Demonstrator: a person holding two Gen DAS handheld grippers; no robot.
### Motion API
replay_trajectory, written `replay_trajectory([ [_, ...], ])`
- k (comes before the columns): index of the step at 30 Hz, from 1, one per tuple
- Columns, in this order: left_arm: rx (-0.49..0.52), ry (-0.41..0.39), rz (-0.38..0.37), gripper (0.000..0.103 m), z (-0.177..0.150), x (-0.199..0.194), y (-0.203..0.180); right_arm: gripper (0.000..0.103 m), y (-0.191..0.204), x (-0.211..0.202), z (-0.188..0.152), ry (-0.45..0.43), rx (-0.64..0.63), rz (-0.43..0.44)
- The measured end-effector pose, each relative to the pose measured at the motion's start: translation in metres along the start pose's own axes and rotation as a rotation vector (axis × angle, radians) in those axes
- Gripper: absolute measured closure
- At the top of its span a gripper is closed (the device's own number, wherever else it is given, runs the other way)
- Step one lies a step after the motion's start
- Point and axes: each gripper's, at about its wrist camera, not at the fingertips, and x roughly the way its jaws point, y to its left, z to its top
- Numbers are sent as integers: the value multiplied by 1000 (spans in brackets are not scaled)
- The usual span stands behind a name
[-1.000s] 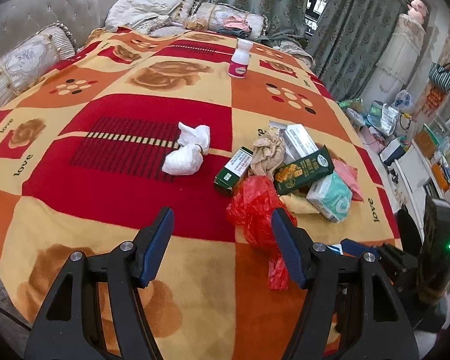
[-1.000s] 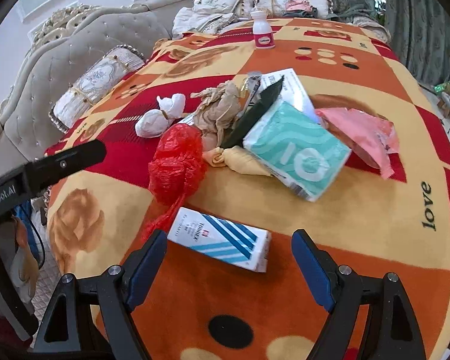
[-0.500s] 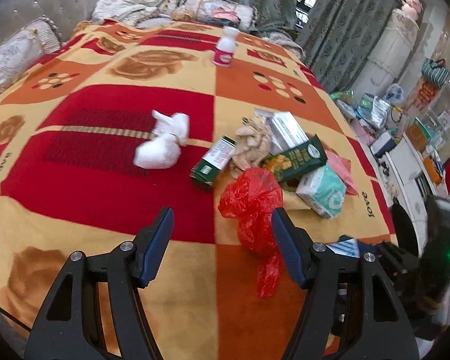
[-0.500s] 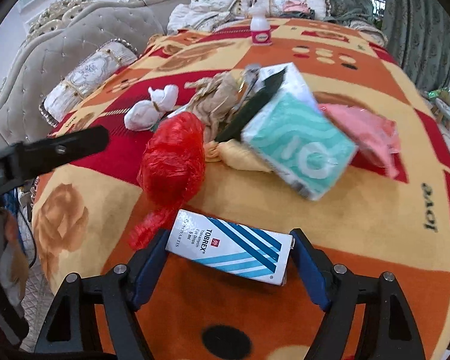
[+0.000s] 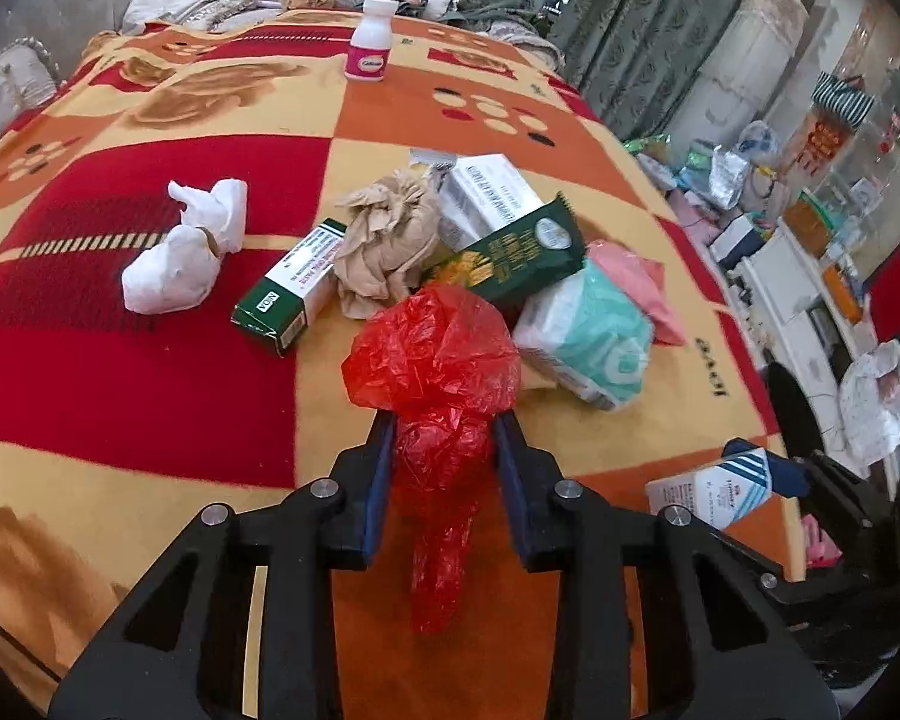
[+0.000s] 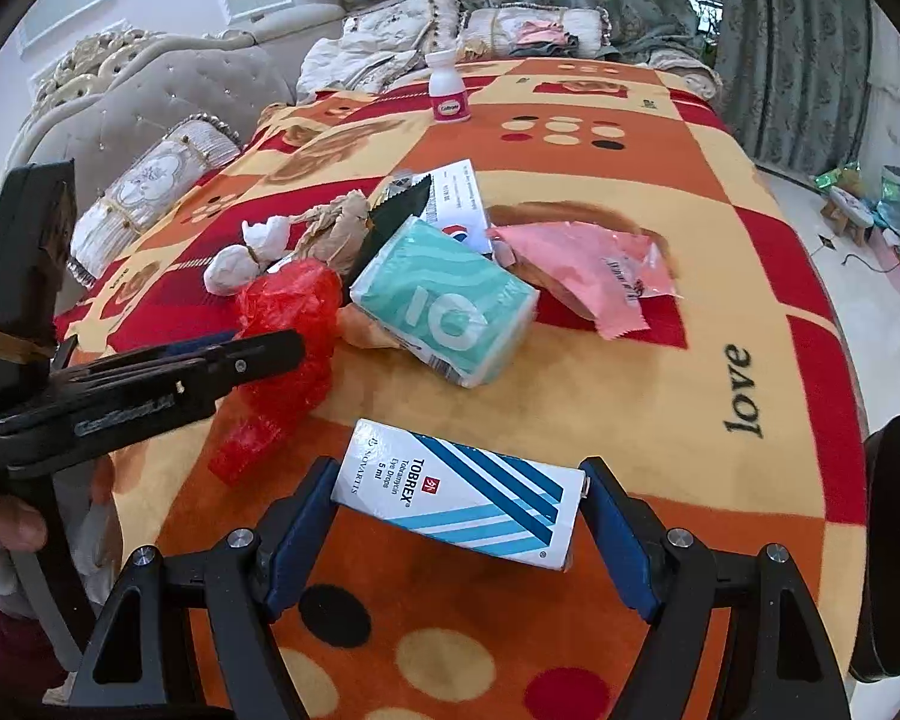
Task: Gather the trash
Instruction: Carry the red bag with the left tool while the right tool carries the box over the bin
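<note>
My left gripper [image 5: 444, 462] is shut on a crumpled red plastic bag [image 5: 435, 360] near the front of the bed; the bag's tail hangs below the fingers. The bag also shows in the right wrist view [image 6: 288, 324]. My right gripper [image 6: 459, 516] is shut on a white and blue eye-drops box [image 6: 462, 492], held by its two ends just above the blanket. That box also shows in the left wrist view [image 5: 714, 489]. Behind lie a teal tissue pack [image 5: 588, 342], a dark green wrapper [image 5: 510, 258], a green and white box [image 5: 294, 288], a beige crumpled wad [image 5: 384, 240] and a white tissue wad [image 5: 180, 258].
A red, orange and yellow blanket [image 5: 150, 372] covers the bed. A white bottle with a pink label [image 5: 369, 42] stands at the far side. A pink packet [image 6: 588, 270] and a white box [image 5: 486, 198] lie in the pile. Pillows line the headboard. Clutter fills the floor at right.
My left gripper moved forward to the red bag and closed on it. My right gripper closed on the eye-drops box and lifted it slightly.
</note>
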Motion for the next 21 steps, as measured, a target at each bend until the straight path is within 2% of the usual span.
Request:
replay_trajectory([
  [10,74,-57,-15,76,-2,-39,-38,25,-19,-25,-4,-46,13,-20],
  [21,164,-56,-90,76,-1,-34,-104,25,-65,-60,-16,-79,82,-104],
])
